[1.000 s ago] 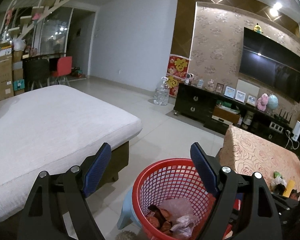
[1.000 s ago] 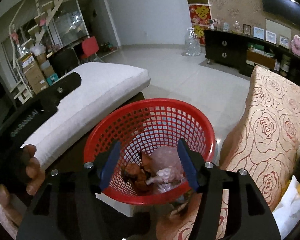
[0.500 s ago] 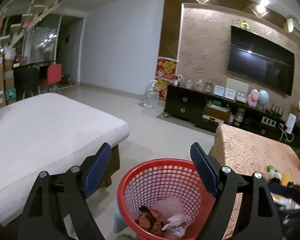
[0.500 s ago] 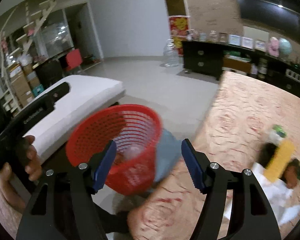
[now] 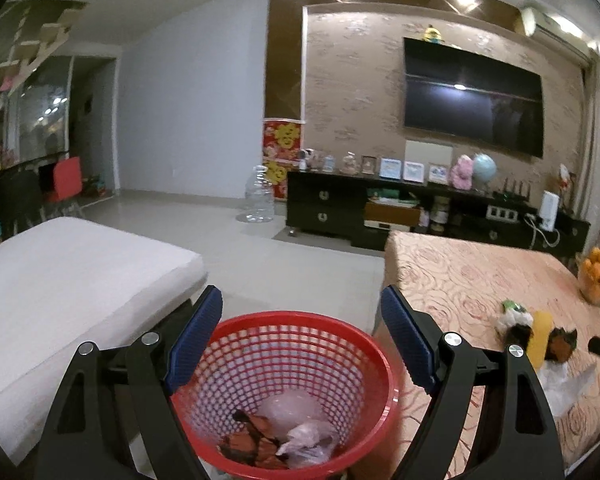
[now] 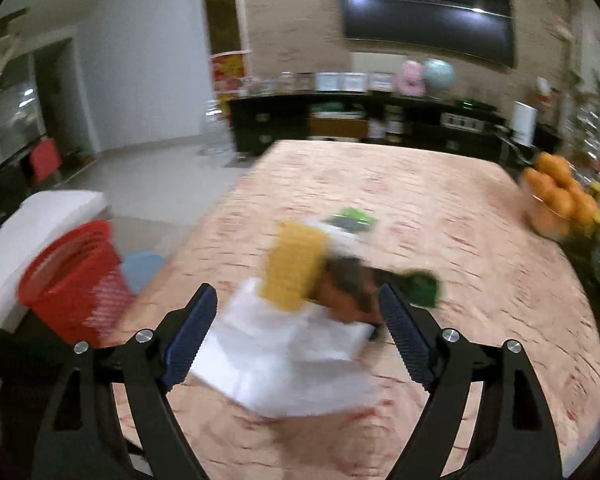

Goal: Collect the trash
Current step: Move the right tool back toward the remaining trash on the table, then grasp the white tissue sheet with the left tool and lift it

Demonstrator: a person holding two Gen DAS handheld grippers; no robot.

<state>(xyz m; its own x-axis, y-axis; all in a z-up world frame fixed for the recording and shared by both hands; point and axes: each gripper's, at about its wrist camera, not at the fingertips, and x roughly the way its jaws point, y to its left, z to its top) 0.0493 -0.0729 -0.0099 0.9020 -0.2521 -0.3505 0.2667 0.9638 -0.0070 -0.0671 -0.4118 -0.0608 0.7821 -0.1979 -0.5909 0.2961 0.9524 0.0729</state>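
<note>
Lying blurred on rose-patterned cloth (image 6: 440,208): white paper (image 6: 284,364), yellow wrapper (image 6: 294,264).

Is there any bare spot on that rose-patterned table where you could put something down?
Yes. The table is bare along its far side toward the TV cabinet, and between the trash pile and the bowl of oranges. The crowded part is the middle, just beyond the right gripper.

Home living room.
Wall-mounted television (image 5: 473,107), dark media cabinet (image 5: 340,208) with framed photos (image 5: 402,169), cloth-covered table (image 5: 452,280).
</note>
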